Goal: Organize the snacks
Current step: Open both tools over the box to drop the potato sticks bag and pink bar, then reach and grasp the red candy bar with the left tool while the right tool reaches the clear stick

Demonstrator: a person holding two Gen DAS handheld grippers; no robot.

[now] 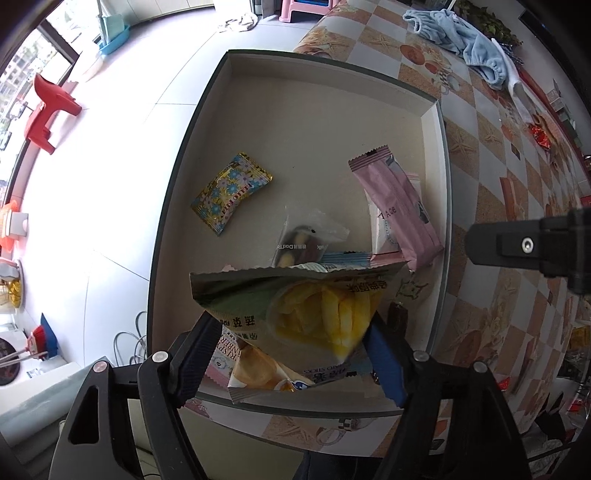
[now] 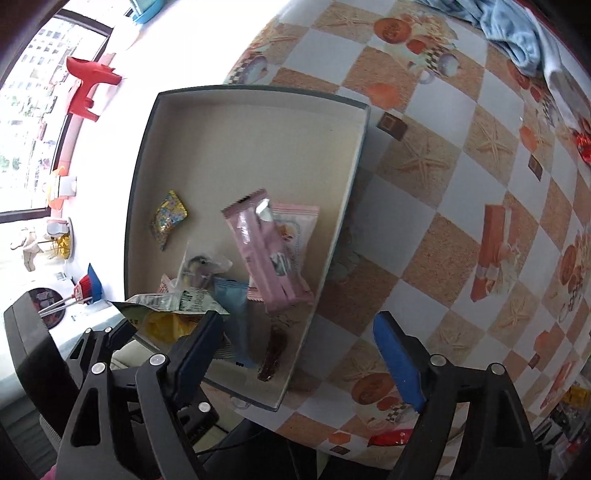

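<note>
A shallow cardboard box (image 1: 314,122) (image 2: 258,122) lies on the patterned table. In it are a flowered gold candy (image 1: 231,192) (image 2: 168,218), a pink wrapper (image 1: 397,210) (image 2: 266,254), a clear packet with dark sweets (image 1: 301,240), a blue packet (image 2: 236,317) and a dark bar (image 2: 273,354). My left gripper (image 1: 291,347) is shut on a green potato-stick bag (image 1: 306,302) (image 2: 166,310), held just above the box's near end. My right gripper (image 2: 299,354) is open and empty over the box's near right corner.
A blue cloth (image 1: 461,40) (image 2: 517,33) lies at the table's far side. Red-wrapped snacks (image 1: 539,134) (image 2: 583,147) lie at the far right, another (image 2: 391,437) near the front edge. Red stools (image 1: 48,110) stand on the floor to the left.
</note>
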